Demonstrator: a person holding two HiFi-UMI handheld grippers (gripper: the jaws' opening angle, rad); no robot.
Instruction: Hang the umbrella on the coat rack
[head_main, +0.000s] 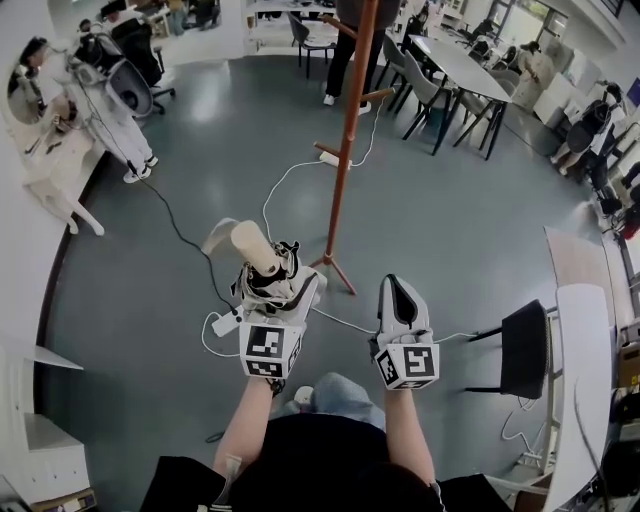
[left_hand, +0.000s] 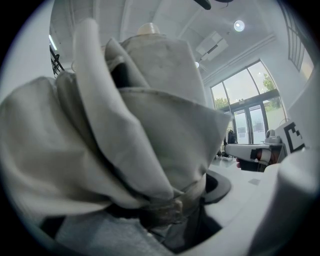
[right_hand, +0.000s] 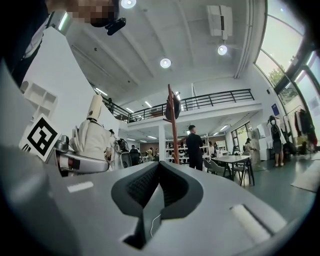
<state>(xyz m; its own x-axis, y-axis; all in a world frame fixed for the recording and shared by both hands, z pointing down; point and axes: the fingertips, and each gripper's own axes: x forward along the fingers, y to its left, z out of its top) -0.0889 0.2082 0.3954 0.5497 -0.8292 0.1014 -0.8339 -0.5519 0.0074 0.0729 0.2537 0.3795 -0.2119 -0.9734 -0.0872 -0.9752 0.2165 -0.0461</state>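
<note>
A folded cream umbrella stands upright in my left gripper, its blunt end up. In the left gripper view its fabric fills the picture, and my left gripper is shut on its strapped lower part. The coat rack is a brown wooden pole on splayed feet, standing on the floor just ahead and between the two grippers. In the right gripper view the coat rack rises straight ahead, with the umbrella at the left. My right gripper is shut and holds nothing; the right gripper view shows this gripper with its jaws together.
A white power strip and white cables lie on the grey floor around the rack's feet. A black chair and a white table stand at the right. Tables and chairs and several people are farther back.
</note>
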